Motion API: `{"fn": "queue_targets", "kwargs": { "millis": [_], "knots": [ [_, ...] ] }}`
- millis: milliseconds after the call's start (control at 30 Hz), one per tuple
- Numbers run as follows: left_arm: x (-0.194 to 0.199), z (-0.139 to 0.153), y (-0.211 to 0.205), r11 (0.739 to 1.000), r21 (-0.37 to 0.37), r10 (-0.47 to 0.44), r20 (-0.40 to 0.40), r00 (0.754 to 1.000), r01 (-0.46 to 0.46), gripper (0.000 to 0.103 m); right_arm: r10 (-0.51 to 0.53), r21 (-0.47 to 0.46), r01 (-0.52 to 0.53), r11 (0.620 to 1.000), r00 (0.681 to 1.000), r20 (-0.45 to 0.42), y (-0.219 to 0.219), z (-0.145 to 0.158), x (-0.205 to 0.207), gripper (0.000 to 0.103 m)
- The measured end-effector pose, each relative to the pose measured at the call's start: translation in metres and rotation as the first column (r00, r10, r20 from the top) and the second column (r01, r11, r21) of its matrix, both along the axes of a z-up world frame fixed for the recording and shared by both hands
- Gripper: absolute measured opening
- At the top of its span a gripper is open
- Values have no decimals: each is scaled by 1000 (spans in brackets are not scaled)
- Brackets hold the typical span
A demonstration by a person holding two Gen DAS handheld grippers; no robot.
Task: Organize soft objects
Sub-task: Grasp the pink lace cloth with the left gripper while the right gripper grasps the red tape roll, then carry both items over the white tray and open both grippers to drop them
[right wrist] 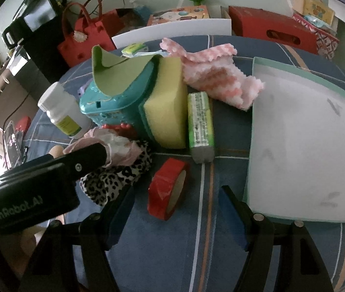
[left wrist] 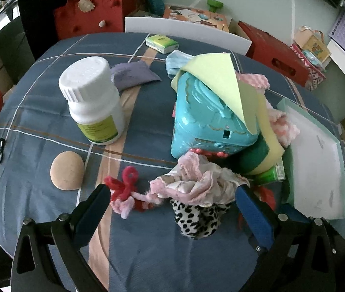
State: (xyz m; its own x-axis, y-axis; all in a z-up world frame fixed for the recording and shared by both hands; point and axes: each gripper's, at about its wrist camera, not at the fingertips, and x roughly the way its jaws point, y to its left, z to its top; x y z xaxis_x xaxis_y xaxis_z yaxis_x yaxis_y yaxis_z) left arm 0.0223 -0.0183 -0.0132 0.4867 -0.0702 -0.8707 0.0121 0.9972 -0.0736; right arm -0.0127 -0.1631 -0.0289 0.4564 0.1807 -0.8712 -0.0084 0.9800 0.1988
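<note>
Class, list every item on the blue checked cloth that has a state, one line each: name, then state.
White plastic bottle: upright, capped.
Turquoise plastic toy case: tilted, closed, yellow-green foam sheet draped over it.
Red tape roll: on edge.
Pale green tray: empty.
Left gripper: open, astride the leopard-print cloth.
Right gripper: open, empty.

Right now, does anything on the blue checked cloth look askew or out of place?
Yes. The turquoise plastic toy case lies tipped on its side, a pale green foam sheet draped over it and a yellow sponge leaning against it.
</note>
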Motion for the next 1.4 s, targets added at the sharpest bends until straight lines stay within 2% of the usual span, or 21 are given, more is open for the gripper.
{"fn": "queue_targets", "kwargs": {
  "millis": [33, 67, 100, 133, 200, 233, 300, 367, 567, 600, 767, 1100, 1400],
  "knots": [
    [1, -1, 0, 1000, 3, 1, -1, 1000, -1, 96, 0, 5, 0, 1000, 1000, -2, 0, -1, 0, 74],
    [2, -2, 0, 1000, 11, 1, -2, 1000, -1, 89, 0, 9, 0, 1000, 1000, -3, 0, -2, 1, 73],
    [3, -3, 1, 1000, -16, -2, -17, 1000, 2, 84, 1, 10, -1, 1000, 1000, -4, 0, -2, 2, 72],
    [4, -4, 2, 999, -34, -6, -30, 1000, 5, 83, 3, 9, -3, 1000, 1000, -2, 1, -3, 4, 71],
    [5, -7, 4, 998, -59, -8, -42, 999, 6, 80, 9, 11, -9, 1000, 1000, 1, 2, -3, 4, 64],
    [6, -8, 5, 998, -69, -13, -45, 999, 10, 76, 13, 15, -13, 1000, 1000, 2, 3, -3, 4, 56],
    [6, -8, 5, 993, -115, -26, -57, 998, 19, 62, 19, 26, -19, 999, 1000, 1, 4, -3, 3, 50],
    [6, -9, 5, 988, -149, -37, -67, 997, 27, 56, 23, 34, -23, 999, 1000, 1, 5, -3, 3, 41],
    [2, -6, 11, 980, -197, -32, -62, 998, 19, 37, 25, 52, -26, 998, 1000, 15, 3, -1, 2, 23],
    [2, -6, 13, 979, -202, -29, -62, 998, 16, 34, 26, 52, -27, 998, 999, 19, 3, 0, 2, 22],
    [1, -4, 19, 975, -222, -18, -52, 999, 6, 27, 17, 60, -18, 998, 1000, 22, 1, 1, 0, 21],
    [-2, -1, 33, 969, -247, 14, -35, 999, -22, 19, -16, 58, 14, 998, 999, 31, -11, 4, -1, 19],
    [-5, 5, 42, 961, -275, 35, -17, 999, -39, 17, -20, 69, 16, 997, 998, 60, -15, 13, -6, 19]
  ]
}}
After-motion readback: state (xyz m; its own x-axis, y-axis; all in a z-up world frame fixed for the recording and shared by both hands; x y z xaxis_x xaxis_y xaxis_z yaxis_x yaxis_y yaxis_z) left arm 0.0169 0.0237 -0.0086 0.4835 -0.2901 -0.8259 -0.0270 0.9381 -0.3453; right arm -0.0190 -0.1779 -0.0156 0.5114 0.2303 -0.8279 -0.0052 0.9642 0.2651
